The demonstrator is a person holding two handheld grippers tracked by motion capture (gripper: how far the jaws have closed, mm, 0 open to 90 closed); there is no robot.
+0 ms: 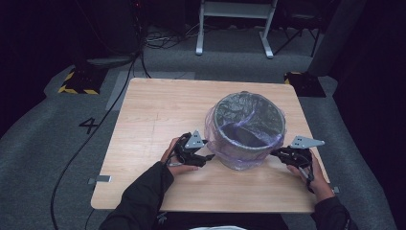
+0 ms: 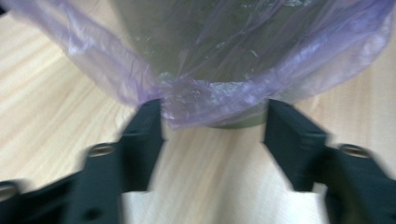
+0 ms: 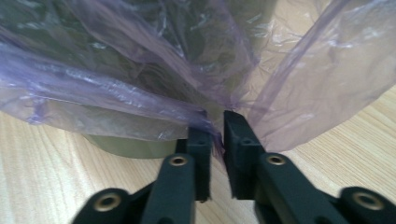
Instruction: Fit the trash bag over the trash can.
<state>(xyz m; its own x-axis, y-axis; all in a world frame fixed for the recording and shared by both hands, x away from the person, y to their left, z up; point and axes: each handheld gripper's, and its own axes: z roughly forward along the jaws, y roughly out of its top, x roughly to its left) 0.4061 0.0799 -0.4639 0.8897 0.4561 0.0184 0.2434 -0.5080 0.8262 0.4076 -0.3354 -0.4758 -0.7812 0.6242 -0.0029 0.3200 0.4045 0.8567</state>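
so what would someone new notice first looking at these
Probably the round bin lined with a purple plastic bag, standing on the right half of the wooden table. Next, the two black grippers flanking its base: the left gripper has open jaws at the bag's hanging hem, while the right gripper has a fold of the bag between nearly closed jaws.

One marking is legible: the digit "4" [image 1: 89, 125], in dark strokes on the grey floor [image 1: 43, 143], left of the tabletop [image 1: 158, 110]. No other text, label or brand can be read.
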